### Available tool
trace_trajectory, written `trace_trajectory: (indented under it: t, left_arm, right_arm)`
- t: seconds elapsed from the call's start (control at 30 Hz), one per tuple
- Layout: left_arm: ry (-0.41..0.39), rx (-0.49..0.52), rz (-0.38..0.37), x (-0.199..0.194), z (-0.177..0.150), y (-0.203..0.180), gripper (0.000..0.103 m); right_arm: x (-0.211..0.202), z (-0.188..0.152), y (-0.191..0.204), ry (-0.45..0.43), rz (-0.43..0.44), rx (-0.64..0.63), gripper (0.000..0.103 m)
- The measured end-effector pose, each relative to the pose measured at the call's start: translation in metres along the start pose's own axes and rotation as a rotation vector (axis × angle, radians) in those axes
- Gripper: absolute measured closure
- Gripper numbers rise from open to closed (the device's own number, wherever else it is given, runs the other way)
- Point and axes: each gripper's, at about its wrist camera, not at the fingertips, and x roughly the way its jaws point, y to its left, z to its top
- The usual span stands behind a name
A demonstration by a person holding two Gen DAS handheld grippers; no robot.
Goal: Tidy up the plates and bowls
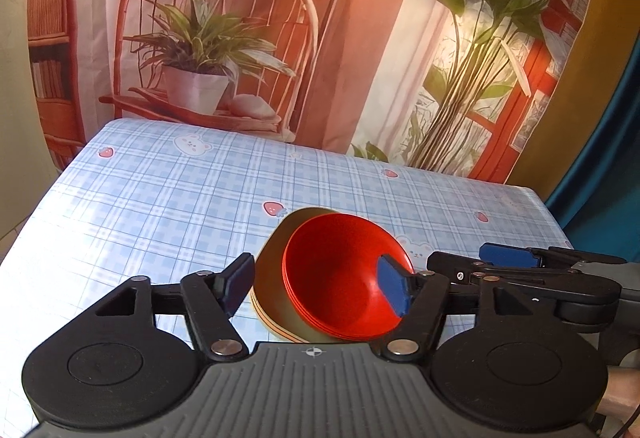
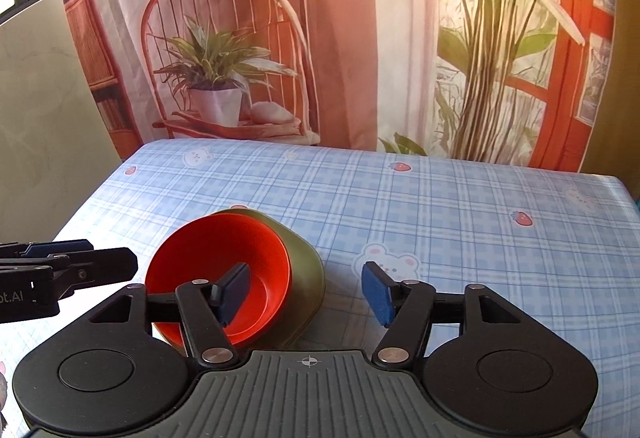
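A stack of red bowls [image 1: 336,278] sits nested inside olive-tan plates or bowls [image 1: 272,278] on the blue checked tablecloth [image 1: 160,205]. My left gripper [image 1: 318,288] is open, its fingers spread on either side of the stack just above it. In the right wrist view the red bowls [image 2: 208,262] sit in the olive dish [image 2: 304,270]. My right gripper [image 2: 306,292] is open; its left finger [image 2: 232,292] is over the red bowl and its right finger [image 2: 378,292] is over the cloth. Neither gripper holds anything.
The table's far edge meets a printed backdrop curtain [image 1: 280,37]. The right gripper's side shows in the left wrist view [image 1: 520,270], close to the stack. The left gripper shows at the left edge of the right wrist view [image 2: 60,270].
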Motion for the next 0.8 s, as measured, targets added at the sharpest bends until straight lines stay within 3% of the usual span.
trace_trajectory:
  t: [0.1,0.13,0.3,0.8]
  left_arm:
    - [-0.04,0.02,0.029,-0.017,-0.002,-0.006,0.007]
    - [-0.054,0.023,0.036,-0.022,-0.003,-0.008,0.005]
    - [-0.084,0.032,0.072,-0.047,-0.008,-0.017,0.003]
    - [-0.223,0.11,0.177,-0.139,-0.02,-0.05,0.0]
  right_arm:
    - [-0.016,-0.001,-0.004,-0.028,-0.017,0.007,0.023]
    - [-0.021,-0.003,-0.005,-0.041,-0.026,0.007,0.014]
    - [-0.049,-0.01,-0.008,-0.081,-0.038,0.012,0.0]
    - [-0.148,-0.029,0.009,-0.196,-0.073,-0.015,0.0]
